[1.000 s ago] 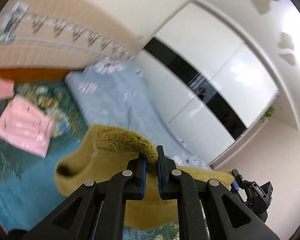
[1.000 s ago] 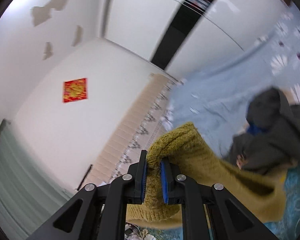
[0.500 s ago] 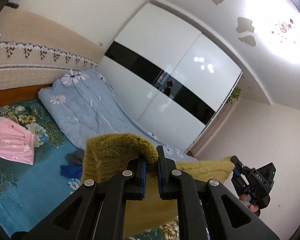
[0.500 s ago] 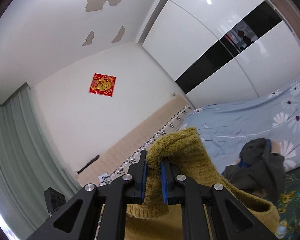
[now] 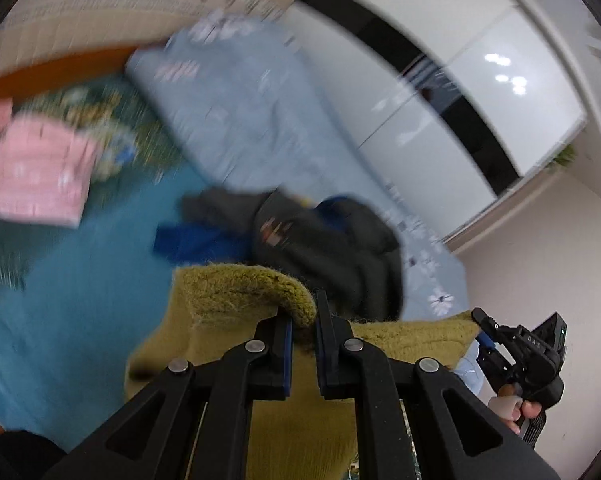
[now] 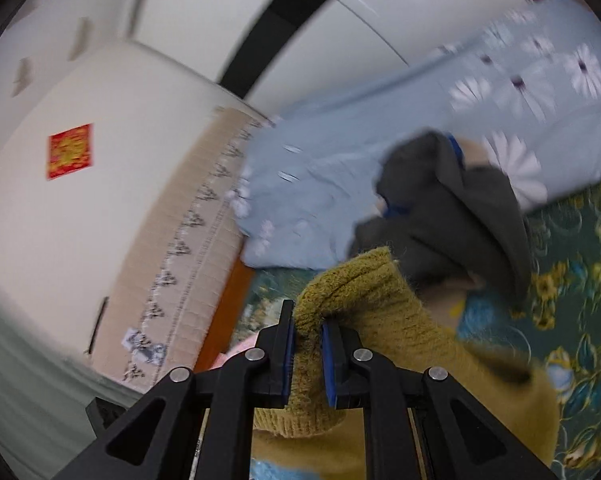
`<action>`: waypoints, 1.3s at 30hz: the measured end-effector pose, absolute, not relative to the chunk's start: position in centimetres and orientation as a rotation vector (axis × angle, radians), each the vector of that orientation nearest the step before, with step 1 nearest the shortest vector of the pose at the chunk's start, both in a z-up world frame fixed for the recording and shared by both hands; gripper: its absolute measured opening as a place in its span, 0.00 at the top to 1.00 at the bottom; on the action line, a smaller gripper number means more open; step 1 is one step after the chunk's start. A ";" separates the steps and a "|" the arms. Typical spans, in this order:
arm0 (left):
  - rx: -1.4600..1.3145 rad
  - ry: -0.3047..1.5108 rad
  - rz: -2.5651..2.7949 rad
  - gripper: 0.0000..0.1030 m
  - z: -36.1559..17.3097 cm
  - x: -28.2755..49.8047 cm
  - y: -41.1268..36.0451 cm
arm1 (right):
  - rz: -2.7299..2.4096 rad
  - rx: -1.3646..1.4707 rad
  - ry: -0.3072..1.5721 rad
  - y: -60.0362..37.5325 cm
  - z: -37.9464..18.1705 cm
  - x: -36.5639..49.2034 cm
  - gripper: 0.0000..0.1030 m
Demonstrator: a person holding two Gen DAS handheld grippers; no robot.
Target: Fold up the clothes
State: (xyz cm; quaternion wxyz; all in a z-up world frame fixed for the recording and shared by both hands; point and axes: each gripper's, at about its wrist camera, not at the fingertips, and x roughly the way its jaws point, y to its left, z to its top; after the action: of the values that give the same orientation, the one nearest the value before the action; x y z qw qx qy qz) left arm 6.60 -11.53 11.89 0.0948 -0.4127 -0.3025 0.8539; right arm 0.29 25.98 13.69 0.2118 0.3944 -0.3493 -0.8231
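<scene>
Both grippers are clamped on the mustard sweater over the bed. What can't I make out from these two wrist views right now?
- mustard sweater: lower part hidden behind the left gripper; in the right wrist view, behind the right gripper.
- dark clothes pile: motion blur; can't count garments.
- pink folded item: blurred, type unclear.
- bed sheet: landing spot hidden.

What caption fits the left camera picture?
Left claw pinching a mustard-yellow sweater above a bed.

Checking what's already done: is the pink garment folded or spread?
Folded: the pink garment lies as a flat, neat rectangle on the bedspread, though blurred.
</scene>
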 end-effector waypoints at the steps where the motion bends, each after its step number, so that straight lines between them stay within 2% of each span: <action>1: -1.262 -0.915 2.521 0.91 10.6 5.9 -11.6 | -2.283 1.137 -0.977 25.8 12.4 -0.7 0.87; 5: -1.346 -0.968 2.516 0.91 7.0 3.3 -12.1 | -2.243 1.226 -1.022 25.0 8.1 -4.6 0.87; 8: -1.380 -1.001 2.522 0.91 6.1 1.4 -12.5 | -2.228 1.244 -1.024 24.5 6.8 -6.9 0.87; 14: -1.346 -0.988 2.593 0.91 7.6 -2.6 -13.4 | -2.244 1.224 -0.993 22.7 8.0 -11.1 0.87; 22: -1.170 -0.966 2.667 0.91 9.8 -5.2 -13.9 | -2.269 1.100 -0.980 21.9 10.0 -14.0 0.87; 25: -1.241 -0.950 2.642 0.91 7.3 -4.7 -13.7 | -2.273 1.154 -0.962 22.1 8.2 -13.6 0.87; 31: -1.412 -1.029 2.546 0.91 -0.1 -1.4 -13.9 | -2.222 1.311 -0.995 23.6 2.0 -10.5 0.87; 39: -1.624 -0.877 2.477 0.91 -5.7 4.7 -10.8 | -2.268 1.504 -0.918 25.7 -4.3 -4.0 0.87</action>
State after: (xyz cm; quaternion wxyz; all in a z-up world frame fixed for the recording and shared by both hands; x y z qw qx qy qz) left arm 4.74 -10.81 -5.75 0.0262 -0.5256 -0.2837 0.8016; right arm -4.03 25.73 -4.28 0.1343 0.5190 -0.3168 -0.7825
